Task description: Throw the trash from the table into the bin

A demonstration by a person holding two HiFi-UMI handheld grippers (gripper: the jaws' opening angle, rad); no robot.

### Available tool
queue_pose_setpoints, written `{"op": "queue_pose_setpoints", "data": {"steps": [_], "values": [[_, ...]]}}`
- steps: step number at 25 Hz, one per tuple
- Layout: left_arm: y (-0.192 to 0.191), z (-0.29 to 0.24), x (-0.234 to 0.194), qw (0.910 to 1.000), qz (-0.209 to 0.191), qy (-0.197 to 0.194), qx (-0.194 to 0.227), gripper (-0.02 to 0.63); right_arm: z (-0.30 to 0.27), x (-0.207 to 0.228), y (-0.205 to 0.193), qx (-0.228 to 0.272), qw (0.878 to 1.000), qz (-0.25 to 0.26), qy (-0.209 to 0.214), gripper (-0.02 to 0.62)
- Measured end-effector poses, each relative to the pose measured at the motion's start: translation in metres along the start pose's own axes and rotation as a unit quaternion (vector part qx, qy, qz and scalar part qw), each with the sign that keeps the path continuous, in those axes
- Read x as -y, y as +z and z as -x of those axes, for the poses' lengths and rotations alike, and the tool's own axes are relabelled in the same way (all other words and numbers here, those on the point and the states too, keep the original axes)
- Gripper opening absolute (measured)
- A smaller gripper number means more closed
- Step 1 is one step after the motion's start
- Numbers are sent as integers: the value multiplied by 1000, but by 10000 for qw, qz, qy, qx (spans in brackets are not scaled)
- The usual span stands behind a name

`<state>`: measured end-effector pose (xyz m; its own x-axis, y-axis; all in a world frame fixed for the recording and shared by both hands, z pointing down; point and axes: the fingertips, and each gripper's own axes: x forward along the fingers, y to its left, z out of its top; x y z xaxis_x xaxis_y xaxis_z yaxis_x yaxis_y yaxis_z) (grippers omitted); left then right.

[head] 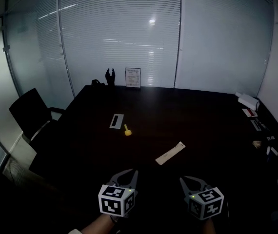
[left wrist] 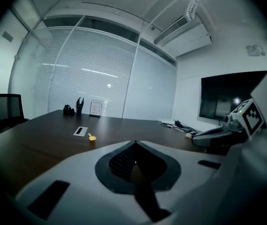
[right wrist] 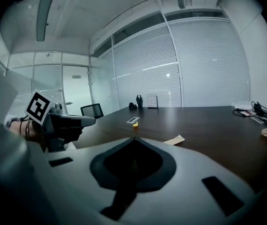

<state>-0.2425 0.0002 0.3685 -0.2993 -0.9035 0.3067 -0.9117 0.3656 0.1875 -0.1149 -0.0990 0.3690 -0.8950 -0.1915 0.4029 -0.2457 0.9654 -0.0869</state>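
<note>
On the dark table (head: 202, 116) lie a small yellow piece (head: 128, 130) and a pale paper strip (head: 170, 153), both beyond my grippers. My left gripper (head: 130, 173) is at the near edge, shut and empty. My right gripper (head: 184, 180) is beside it, also shut with nothing in it. The left gripper view shows its jaws (left wrist: 134, 142) meeting, with the yellow piece (left wrist: 92, 137) far ahead and the right gripper (left wrist: 218, 136) to the right. In the right gripper view the closed jaws (right wrist: 134, 138) point toward the paper strip (right wrist: 174, 140) and the yellow piece (right wrist: 135, 124). No bin is in view.
A grey cable port (head: 116, 121) is set into the table near the yellow piece. A small crumpled scrap (head: 257, 144) and cables lie at the right edge. A framed card (head: 132, 77) and a black figure (head: 110, 76) stand at the far end. A black chair (head: 29, 112) is on the left.
</note>
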Motion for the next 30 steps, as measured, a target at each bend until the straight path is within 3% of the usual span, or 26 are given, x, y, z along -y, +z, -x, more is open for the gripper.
{"op": "queue_pose_setpoints", "data": {"steps": [9, 13, 19, 21, 23, 24, 25, 27, 28, 30], "values": [[-3, -4, -20, 10000, 70, -66, -10, -2, -26, -11, -3, -152, 9998, 56, 149, 6], [-2, -10, -33, 9999, 120, -122, -13, -2, -44, -4, 11, -370, 9975, 506, 330, 8], [-4, -16, -75, 9995, 108, -93, -282, -2, -96, 23, 22, -1270, 9742, 1772, 578, 11], [-6, -19, -87, 9993, 181, 11, -319, -2, -113, 34, 19, -1599, 9631, 1925, 993, 60], [-10, -23, -96, 9989, 285, 126, -344, -2, -131, 41, 10, -1974, 9451, 2064, 1585, 87], [-12, -27, -99, 9986, 323, 191, -360, -2, -141, 46, 2, -2244, 9293, 2266, 1864, 121], [-15, -33, -101, 9983, 346, 261, -379, -2, -150, 55, -9, -2584, 9071, 2578, 2096, 173], [-19, -47, -103, 9977, 363, 415, -407, -2, -170, 77, -32, -3281, 8508, 3335, 2391, 251], [-21, -52, -103, 9972, 383, 487, -417, -2, -180, 86, -42, -3540, 8248, 3645, 2481, 261], [-29, -57, -104, 9962, 441, 619, -420, -2, -201, 102, -61, -3879, 7872, 4046, 2571, 285]]}}
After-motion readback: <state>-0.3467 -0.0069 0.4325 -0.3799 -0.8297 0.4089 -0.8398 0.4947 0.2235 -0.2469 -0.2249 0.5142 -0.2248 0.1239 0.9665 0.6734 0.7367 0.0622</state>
